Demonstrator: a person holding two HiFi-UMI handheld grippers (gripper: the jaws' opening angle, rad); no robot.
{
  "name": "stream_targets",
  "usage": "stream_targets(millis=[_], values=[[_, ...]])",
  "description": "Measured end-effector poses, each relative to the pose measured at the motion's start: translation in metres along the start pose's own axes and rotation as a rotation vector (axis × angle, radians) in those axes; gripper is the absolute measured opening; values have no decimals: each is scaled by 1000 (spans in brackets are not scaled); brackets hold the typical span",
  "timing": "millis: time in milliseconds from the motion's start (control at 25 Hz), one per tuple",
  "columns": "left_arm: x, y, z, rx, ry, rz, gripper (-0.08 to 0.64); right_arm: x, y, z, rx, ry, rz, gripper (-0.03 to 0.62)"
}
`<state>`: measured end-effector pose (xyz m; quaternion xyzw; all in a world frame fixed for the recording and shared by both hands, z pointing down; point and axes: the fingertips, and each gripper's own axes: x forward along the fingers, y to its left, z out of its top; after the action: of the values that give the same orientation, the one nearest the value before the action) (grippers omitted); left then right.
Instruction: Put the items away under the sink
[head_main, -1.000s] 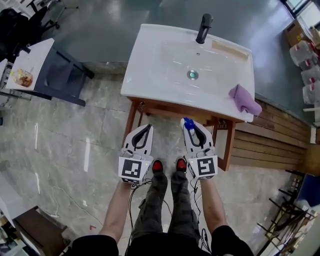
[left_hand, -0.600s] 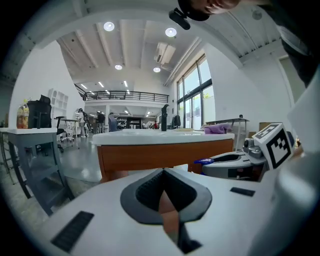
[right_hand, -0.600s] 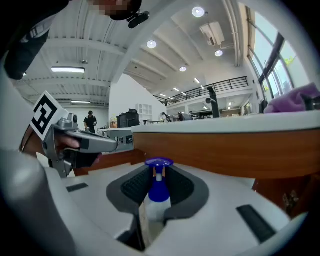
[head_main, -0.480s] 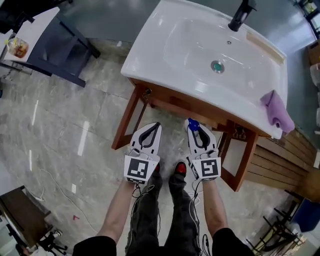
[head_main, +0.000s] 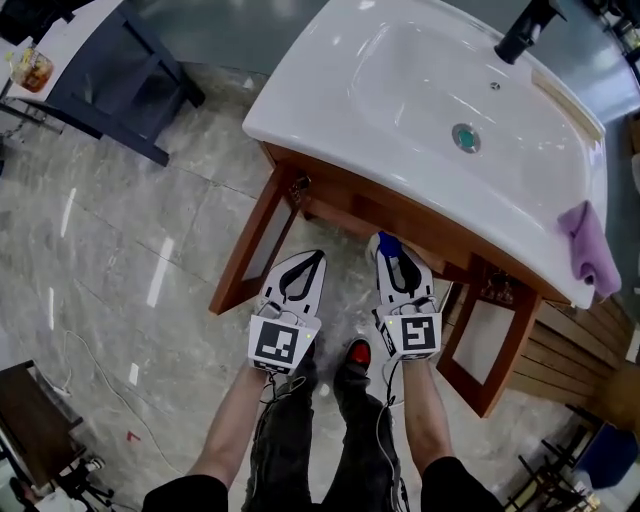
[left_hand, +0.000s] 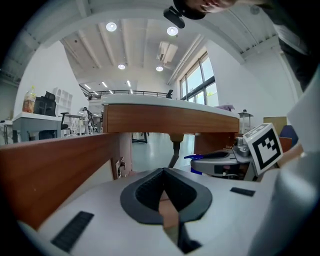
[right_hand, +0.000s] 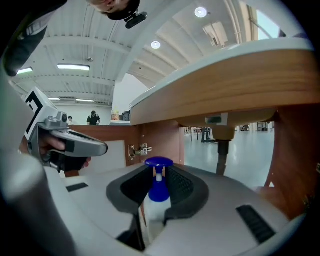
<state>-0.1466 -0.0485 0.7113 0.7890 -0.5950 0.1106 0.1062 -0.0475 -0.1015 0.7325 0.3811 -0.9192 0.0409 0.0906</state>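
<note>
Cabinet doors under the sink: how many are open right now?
2. The left door swings out below the sink's left corner, the right door below its right end. The sink could hide others.

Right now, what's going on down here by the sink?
A person faces the white sink with a gripper in each hand. The right gripper is clamped on a small white pump bottle with a blue top. The left gripper has its jaws together and carries nothing. Both are held low in front of the wooden cabinet, whose doors stand open. The bottle isn't inside yet.
</note>
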Motion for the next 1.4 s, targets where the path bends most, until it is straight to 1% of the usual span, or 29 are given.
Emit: stream_targets(millis=[160, 360, 560, 760, 1040, 1200, 1400], values=[[10, 10, -7, 9, -12, 5, 6, 19, -1, -6, -7, -20, 6, 97], [19, 19, -12, 9, -23, 14, 6, 40, -1, -1, -17, -53, 21, 97], [26, 19, -18, 5, -23, 2, 6, 61, -4, -1, -31, -64, 31, 97], [40, 21, -21, 31, -30, -14, 6, 81, -8, 1, -35, -92, 34, 97], [54, 32, -19, 44, -50, -4, 6, 105, -13, -4, -37, -104, 44, 97], [60, 33, -22, 37, -56, -4, 6, 116, -17, -4, -42, -121, 43, 97], [64, 35, -23, 56, -57, -2, 6, 125, -24, -2, -37, -146, 27, 97]])
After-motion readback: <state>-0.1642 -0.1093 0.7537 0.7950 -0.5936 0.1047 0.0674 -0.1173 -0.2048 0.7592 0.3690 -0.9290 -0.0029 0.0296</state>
